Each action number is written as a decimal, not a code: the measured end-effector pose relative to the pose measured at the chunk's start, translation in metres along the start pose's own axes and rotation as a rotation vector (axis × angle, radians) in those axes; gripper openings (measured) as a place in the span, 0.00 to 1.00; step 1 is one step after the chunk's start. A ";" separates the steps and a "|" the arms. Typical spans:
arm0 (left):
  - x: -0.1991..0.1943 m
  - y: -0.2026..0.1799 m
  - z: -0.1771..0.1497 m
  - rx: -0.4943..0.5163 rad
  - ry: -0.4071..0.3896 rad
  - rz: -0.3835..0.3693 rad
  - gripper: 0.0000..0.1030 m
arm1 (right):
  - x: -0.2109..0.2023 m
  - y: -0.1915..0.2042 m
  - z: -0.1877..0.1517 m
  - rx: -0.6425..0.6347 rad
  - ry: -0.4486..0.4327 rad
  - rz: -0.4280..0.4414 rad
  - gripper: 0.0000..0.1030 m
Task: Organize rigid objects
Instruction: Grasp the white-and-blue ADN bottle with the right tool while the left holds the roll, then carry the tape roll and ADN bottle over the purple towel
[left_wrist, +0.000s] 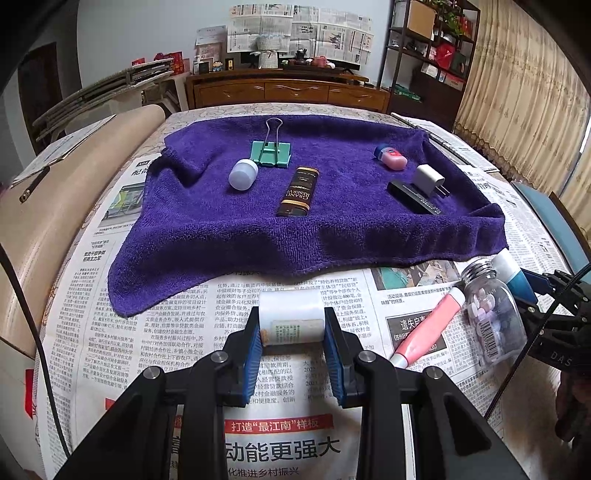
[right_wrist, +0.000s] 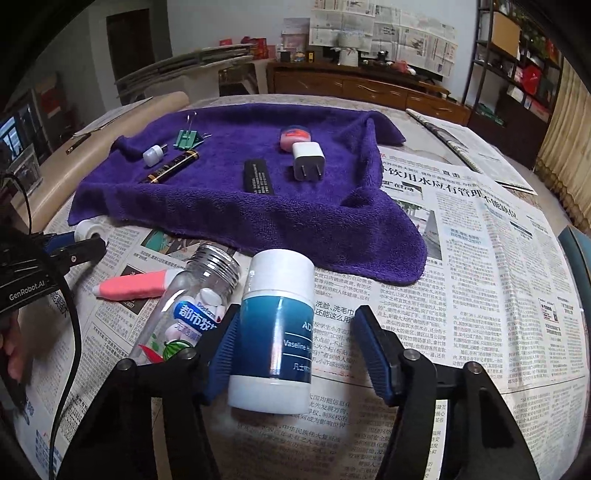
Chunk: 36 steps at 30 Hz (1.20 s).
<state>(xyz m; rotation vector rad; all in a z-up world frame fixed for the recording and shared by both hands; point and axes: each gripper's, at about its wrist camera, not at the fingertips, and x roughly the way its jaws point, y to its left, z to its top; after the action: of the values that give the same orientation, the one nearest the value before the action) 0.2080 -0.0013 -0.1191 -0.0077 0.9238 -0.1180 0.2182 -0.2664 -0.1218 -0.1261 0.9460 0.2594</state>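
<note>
In the left wrist view, a smooth white cylindrical bottle (left_wrist: 291, 316) is clamped by the left tongs (left_wrist: 291, 332) above newspaper (left_wrist: 147, 332), just short of the purple towel (left_wrist: 258, 229) hem.

In the right wrist view, a glossy blue-and-white jar (right_wrist: 275, 328) is flanked by the parted right tongs (right_wrist: 295, 350); only the left pad is touched, beside a clear tablet bottle (right_wrist: 195, 302).

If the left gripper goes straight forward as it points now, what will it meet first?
Probably the near edge of the purple towel; the left gripper already holds a white bottle. Depth is unclear.

A small white bottle (left_wrist: 291, 316) lies on its side. A blue-and-white Vaseline bottle (right_wrist: 275, 328) lies beside a clear pill bottle (right_wrist: 192, 302).
</note>
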 end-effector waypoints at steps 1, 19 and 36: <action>0.000 0.000 0.000 -0.001 -0.001 -0.001 0.29 | 0.000 0.001 0.000 -0.008 0.000 0.004 0.51; -0.006 0.004 -0.004 -0.017 -0.031 -0.029 0.29 | -0.013 -0.014 -0.001 0.035 0.014 0.083 0.35; -0.028 0.010 0.016 -0.024 -0.072 -0.048 0.29 | -0.039 -0.033 0.014 0.088 -0.034 0.127 0.35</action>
<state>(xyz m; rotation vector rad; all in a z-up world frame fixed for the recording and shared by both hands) 0.2051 0.0113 -0.0877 -0.0560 0.8533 -0.1504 0.2162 -0.3014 -0.0821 0.0193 0.9311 0.3360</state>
